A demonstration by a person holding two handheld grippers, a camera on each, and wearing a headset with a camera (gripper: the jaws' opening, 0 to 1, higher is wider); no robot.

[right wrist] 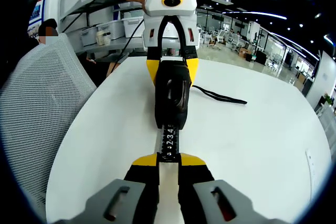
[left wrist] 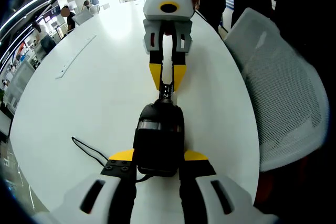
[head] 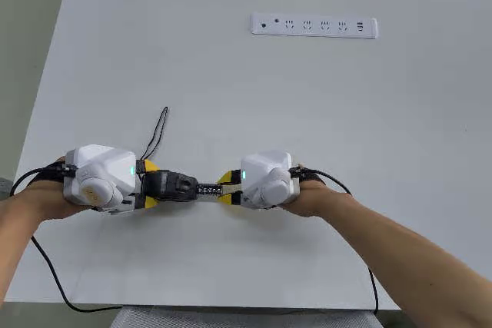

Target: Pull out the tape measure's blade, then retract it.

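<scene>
Down by the near edge of the white tabletop (head: 231, 97), the black, boxy tape measure case (head: 171, 185) sits with its long axis running side to side before the person, its mouth pointing at the right gripper (head: 228, 188). The left gripper (head: 150, 184) clamps the case's rear end between yellow-tipped jaws, while the right gripper's jaws pinch the tip of the short numbered blade (right wrist: 169, 140) showing between them. A thin black wrist strap (head: 156, 132) trails from the case across the table.
</scene>
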